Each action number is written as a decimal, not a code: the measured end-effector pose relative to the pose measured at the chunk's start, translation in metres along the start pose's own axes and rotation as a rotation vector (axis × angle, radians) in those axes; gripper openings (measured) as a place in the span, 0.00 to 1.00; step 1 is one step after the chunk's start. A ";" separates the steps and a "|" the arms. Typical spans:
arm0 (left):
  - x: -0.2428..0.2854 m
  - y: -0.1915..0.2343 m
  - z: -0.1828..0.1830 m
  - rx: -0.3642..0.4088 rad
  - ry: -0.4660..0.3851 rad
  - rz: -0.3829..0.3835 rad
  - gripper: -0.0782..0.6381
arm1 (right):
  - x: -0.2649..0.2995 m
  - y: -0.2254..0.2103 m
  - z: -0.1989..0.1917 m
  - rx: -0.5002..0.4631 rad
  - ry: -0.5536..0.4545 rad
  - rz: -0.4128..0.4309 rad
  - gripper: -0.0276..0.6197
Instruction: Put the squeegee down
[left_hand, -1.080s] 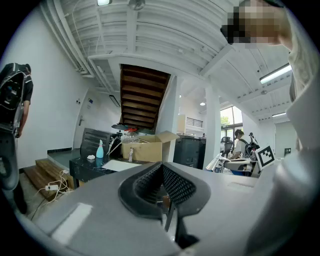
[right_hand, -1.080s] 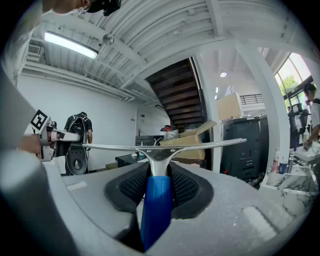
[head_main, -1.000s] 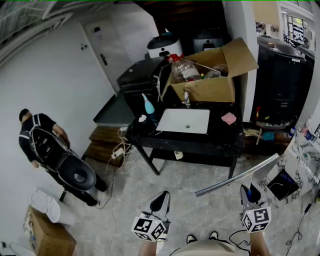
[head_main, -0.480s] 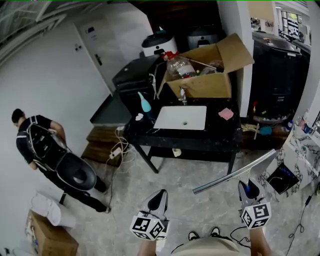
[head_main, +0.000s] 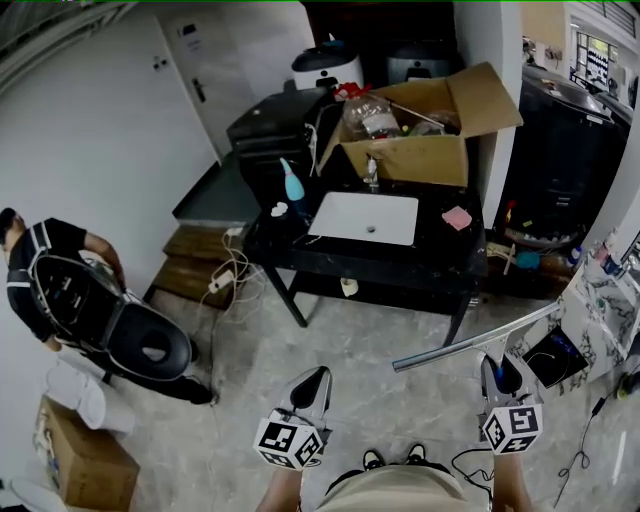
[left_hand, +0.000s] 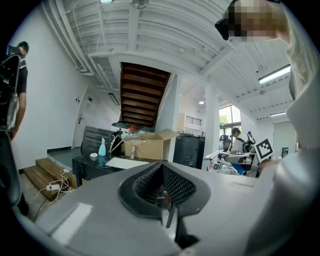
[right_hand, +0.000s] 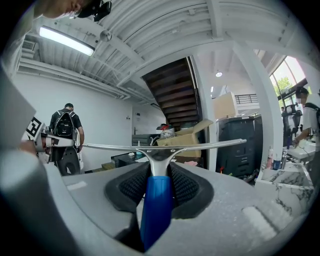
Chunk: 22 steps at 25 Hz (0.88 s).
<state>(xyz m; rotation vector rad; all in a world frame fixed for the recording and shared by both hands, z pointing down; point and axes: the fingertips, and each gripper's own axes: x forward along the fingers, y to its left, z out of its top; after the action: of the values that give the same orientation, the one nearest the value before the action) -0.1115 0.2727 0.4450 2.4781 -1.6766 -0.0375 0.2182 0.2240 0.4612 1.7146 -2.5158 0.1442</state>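
The squeegee (head_main: 470, 343) has a long metal blade and a blue handle (right_hand: 156, 200). It is held level above the floor, to the right of my feet. My right gripper (head_main: 503, 375) is shut on the blue handle, and in the right gripper view the blade (right_hand: 160, 146) stretches across in front of the pads. My left gripper (head_main: 312, 385) hangs over the floor at lower centre. Its jaws are shut with nothing between them, as the left gripper view (left_hand: 162, 172) also shows.
A black table (head_main: 400, 265) with a white sink (head_main: 365, 217), a blue spray bottle (head_main: 293, 182), a pink sponge (head_main: 457, 218) and an open cardboard box (head_main: 420, 140) stands ahead. A person with a backpack (head_main: 45, 275) stands at left by a black chair (head_main: 150, 345). Cables (head_main: 235, 290) lie on the floor.
The head view has swung slightly and the person at left sits further left in the picture. My left gripper has shifted a little. The squeegee stays held in my right gripper.
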 end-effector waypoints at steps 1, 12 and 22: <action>-0.001 0.004 -0.001 0.001 0.002 0.000 0.13 | 0.000 0.002 -0.003 0.005 0.008 -0.007 0.23; -0.013 0.050 -0.024 -0.014 0.014 -0.008 0.13 | 0.017 0.033 -0.012 0.068 0.003 -0.053 0.23; -0.004 0.085 -0.041 -0.079 0.051 0.041 0.13 | 0.054 0.047 -0.015 0.037 0.044 -0.012 0.23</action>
<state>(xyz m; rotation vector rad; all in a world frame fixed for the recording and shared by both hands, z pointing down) -0.1871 0.2494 0.4968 2.3670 -1.6715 -0.0345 0.1554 0.1931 0.4823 1.7207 -2.4865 0.2268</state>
